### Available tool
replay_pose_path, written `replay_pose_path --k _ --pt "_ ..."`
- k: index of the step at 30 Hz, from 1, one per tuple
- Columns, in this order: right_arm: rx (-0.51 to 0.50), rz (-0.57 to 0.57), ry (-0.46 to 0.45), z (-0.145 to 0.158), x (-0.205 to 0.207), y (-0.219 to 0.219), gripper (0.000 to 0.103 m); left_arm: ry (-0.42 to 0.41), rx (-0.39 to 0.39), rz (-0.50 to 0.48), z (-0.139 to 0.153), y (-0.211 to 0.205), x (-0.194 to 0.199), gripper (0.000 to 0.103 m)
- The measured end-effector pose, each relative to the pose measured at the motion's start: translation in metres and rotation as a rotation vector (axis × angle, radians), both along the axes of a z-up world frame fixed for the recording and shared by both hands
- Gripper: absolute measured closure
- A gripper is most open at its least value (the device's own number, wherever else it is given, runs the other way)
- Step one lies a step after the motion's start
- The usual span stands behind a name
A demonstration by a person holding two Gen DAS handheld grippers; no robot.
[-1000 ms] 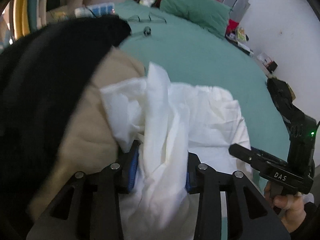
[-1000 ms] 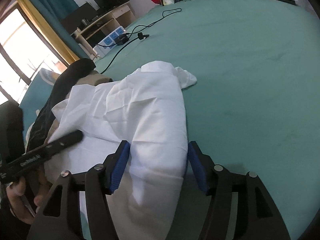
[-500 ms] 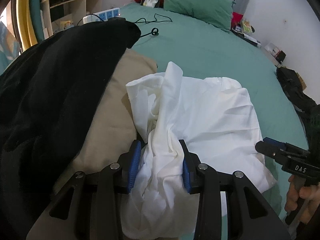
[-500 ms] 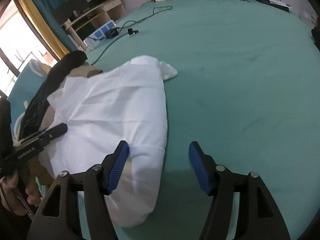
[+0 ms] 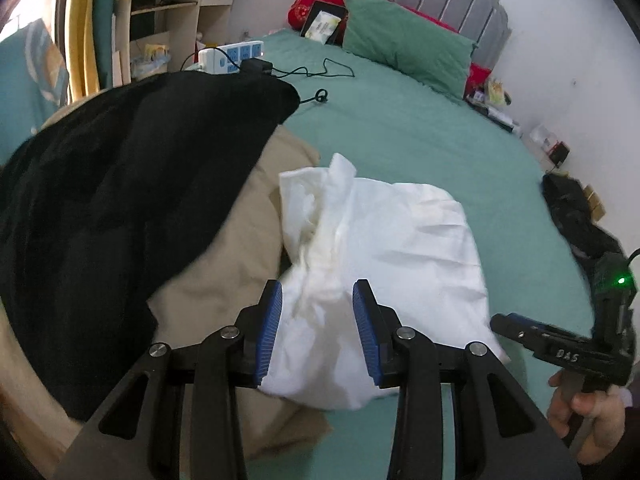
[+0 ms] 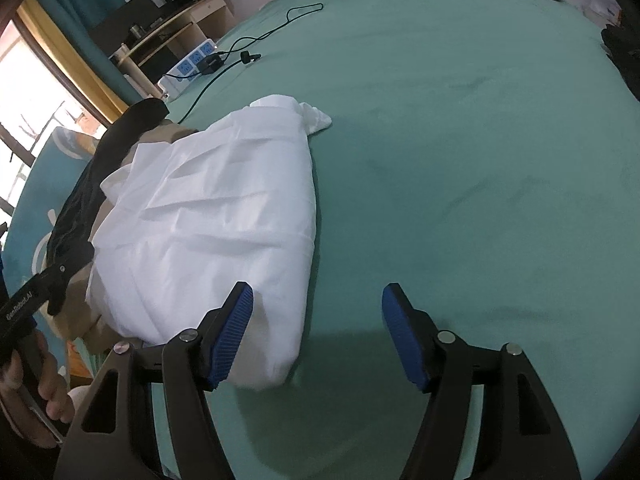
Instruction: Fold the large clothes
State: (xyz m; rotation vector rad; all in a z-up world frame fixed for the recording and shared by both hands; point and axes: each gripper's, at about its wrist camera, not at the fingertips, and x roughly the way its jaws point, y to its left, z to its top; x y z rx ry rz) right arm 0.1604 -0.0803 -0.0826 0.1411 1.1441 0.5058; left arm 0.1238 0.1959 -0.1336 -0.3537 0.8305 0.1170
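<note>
my left gripper (image 5: 317, 320) and right gripper (image 6: 317, 334) both hang released over the crumpled white cotton garment (image 6: 216, 216) on the green bed (image 6: 460, 140).

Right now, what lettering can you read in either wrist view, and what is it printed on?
"DAS": on the black body of the right claw, seen in the left wrist view.
"GenRobot.AI": on the black body of the left claw, seen in the right wrist view.
The black-framed picture by the green pillow: print too small to read.
</note>
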Motion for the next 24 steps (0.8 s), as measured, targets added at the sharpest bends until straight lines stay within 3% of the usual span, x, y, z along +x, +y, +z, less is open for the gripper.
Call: replay_pose_path --k 3,18,24 --pt "0.011 -0.015 0.015 0.0 -0.01 -0.008 0.036 -0.023 -0.033 -0.004 0.001 -0.01 -0.012 0.064" --pt "0.028 -0.056 0.036 0.004 -0.049 -0.045 0.036 0.042 -0.069 -0.048 -0.001 -0.058 -0.04 0.064" --pt "0.053 -0.099 0.038 0.009 -0.061 -0.067 0.036 0.026 -0.084 -0.049 0.01 -0.076 -0.059 0.064"
